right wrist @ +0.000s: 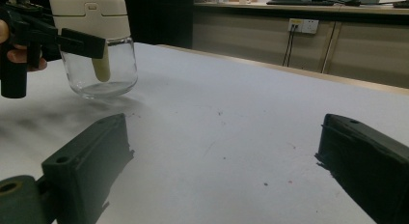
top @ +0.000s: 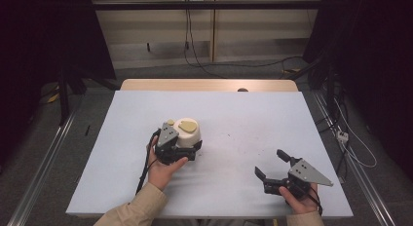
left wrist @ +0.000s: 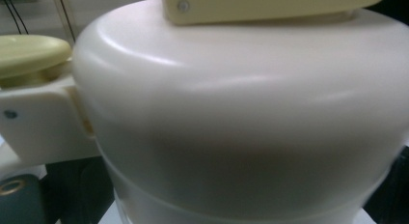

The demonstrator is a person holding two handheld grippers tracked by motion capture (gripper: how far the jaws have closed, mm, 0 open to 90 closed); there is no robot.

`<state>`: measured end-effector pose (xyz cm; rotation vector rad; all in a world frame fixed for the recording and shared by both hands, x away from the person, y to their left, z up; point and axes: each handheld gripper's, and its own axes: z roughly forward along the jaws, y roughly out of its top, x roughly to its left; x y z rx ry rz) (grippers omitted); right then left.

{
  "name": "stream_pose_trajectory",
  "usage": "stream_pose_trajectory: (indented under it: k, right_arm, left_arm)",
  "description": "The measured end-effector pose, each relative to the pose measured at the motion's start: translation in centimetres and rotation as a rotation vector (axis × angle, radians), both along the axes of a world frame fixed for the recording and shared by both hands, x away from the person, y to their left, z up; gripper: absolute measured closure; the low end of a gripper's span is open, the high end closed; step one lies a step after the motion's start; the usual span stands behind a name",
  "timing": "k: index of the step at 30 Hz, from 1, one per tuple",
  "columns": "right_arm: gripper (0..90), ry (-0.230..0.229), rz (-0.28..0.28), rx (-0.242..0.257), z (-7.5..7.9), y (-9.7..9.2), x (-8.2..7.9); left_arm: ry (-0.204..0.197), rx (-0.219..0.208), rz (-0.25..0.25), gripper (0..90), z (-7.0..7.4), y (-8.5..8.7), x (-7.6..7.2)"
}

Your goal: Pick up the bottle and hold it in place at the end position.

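A glass jar with a cream lid and pale yellow lid parts stands left of the middle of the white table cover. My left gripper is shut on the jar, one jaw on each side just under the lid. Its own view is very close on the jar's cream lid. From the right gripper view the jar is at the far left, with one black jaw of the left gripper crossing its front. My right gripper stands open near the front right corner, nothing between its fingers.
The wooden table top shows past the cover's far edge, with a small dark object on it. Metal rails run along the floor on both sides. Loose cables lie on the floor to the right.
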<state>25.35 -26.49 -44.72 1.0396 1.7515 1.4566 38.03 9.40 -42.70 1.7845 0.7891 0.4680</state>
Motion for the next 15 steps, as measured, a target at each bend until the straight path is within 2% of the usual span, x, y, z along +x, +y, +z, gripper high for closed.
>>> stream_pose_trajectory:
  k: [15]
  right_arm:
    - [3.4,0.000,-0.002,0.005,-0.03,-0.08,0.02]
  left_arm:
    - [0.006,0.008,-0.002,5.0,-0.21,-0.84,0.97]
